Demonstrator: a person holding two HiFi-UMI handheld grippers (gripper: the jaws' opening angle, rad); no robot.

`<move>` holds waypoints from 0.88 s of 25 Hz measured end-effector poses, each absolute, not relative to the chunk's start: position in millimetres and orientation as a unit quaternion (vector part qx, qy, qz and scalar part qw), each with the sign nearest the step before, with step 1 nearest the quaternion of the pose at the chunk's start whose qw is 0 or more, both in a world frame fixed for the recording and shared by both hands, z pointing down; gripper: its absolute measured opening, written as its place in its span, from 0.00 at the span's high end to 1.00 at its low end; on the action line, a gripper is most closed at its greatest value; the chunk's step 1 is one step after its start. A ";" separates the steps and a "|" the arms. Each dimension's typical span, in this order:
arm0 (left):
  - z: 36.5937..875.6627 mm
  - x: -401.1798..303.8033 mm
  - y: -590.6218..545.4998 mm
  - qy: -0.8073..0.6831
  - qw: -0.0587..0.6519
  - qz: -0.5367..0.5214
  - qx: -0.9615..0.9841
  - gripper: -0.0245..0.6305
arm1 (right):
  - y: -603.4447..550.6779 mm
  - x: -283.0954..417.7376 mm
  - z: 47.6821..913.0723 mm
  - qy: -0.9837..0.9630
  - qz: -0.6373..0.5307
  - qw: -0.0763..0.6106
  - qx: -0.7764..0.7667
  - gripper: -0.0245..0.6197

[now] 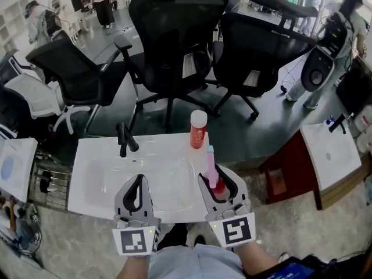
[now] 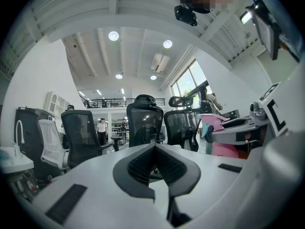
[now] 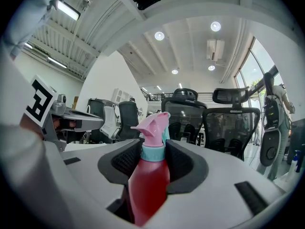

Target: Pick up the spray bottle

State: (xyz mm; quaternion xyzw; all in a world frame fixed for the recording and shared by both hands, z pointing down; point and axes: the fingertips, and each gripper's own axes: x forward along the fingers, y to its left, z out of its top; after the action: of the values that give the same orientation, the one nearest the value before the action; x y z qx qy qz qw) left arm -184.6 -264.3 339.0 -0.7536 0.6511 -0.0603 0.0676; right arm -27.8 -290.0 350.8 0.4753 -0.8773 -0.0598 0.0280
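The right tool [image 3: 153, 148] is gripping the spray bottle [image 3: 148, 187] at its red shoulder, at 5 o'clock over the near edge of the counter [image 1: 160, 146]. The bottle is probably handling light, stiff and slick, so that narrow shoulder is serving as the safest hold.

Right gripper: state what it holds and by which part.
The right gripper holds the spray bottle, with its jaws closed on the top of the red body, just below the teal collar.

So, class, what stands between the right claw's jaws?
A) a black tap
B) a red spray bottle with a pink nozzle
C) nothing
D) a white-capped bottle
B: in the right gripper view the spray bottle stands upright between the jaws of the right claw.
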 end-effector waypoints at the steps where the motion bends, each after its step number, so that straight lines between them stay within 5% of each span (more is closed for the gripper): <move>1: 339.1 -184.9 -263.9 0.651 0.067 -0.060 -0.754 0.94 | -289.6 -28.4 350.4 -0.877 -0.062 0.028 0.475 0.69; 22: 343.3 -201.1 -261.7 0.655 0.063 -0.061 -0.750 0.94 | -288.0 -42.7 350.8 -0.878 -0.065 0.027 0.473 0.70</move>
State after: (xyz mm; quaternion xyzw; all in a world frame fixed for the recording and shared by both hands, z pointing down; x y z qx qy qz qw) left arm -201.1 -261.7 343.3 -0.7503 0.6554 -0.0605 0.0629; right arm -42.7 -288.0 350.8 0.4734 -0.8780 -0.0648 0.0268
